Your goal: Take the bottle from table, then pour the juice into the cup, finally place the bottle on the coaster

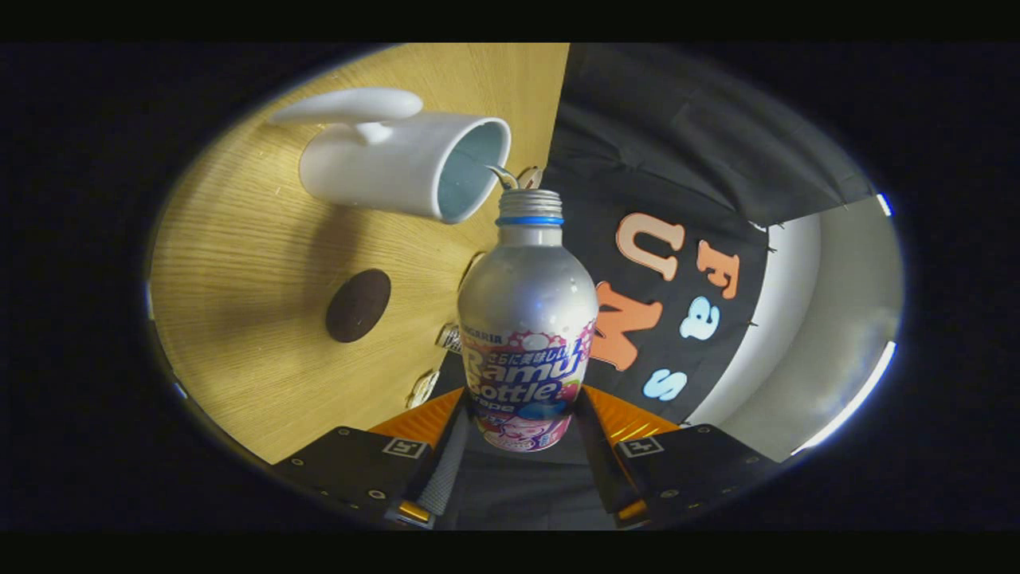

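Bottle (527, 319): silver metal body with printed label, uncapped, threaded neck bare. It sits between the two fingers of the gripper (522, 442), which press on the lower label band from both sides; the hold is closed on the bottle. The whole view is rolled, so the bottle is tipped, its mouth right at the rim of the cup (402, 163). A thin stream appears to arc from the mouth into the cup's opening. Judgement: pour step in progress.

Handling, judged: rigid thin metal, smooth and probably slippery, perhaps damp. Weight lessens as liquid leaves. A low grip leaves the neck free for pouring, but the top may swing; a firm, steady squeeze seems wise. Denting unlikely at this hold.

Cup: white ceramic with a handle on the side away from the bottle, standing on the table (239, 263). Fragile; a knock from the neck could shift it.

Coaster (358, 304): dark round disc, on the table beside the cup, apart from it, nearer the gripper.

Table: pale wood grain, flat, level-looking. Black cloth booth wall beyond the table's edge.
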